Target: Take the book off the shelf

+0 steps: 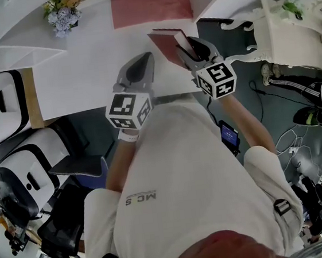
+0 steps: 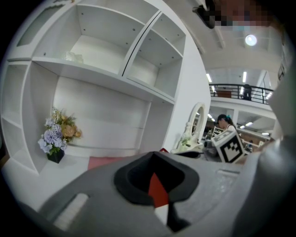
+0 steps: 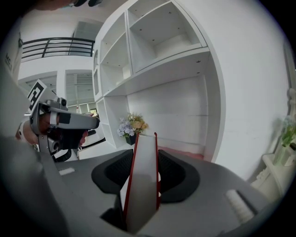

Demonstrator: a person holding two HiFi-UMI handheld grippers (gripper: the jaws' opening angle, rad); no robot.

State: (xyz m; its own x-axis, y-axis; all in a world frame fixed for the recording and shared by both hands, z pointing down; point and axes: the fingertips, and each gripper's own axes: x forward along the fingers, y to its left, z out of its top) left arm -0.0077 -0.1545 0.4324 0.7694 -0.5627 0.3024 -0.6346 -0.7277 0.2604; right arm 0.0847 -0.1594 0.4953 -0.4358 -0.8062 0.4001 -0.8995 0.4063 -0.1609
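Thin red-covered book (image 3: pixel 138 194), white page edges, upright, clamped in right gripper (image 3: pixel 144 159) jaws

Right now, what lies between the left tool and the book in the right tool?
Nothing: the head view shows only bare white shelf surface in the gap between the left tool and the book, which the right tool clamps.

The only lettering you can read is on the back of your white shirt (image 1: pixel 186 151), low down toward your waist: small dark letters (image 1: pixel 141 198) that look like "MC", an unclear character, then "S". Just beyond the shirt, the two marker cubes (image 1: pixel 129 110) show black-and-white square patterns, not letters or numbers.
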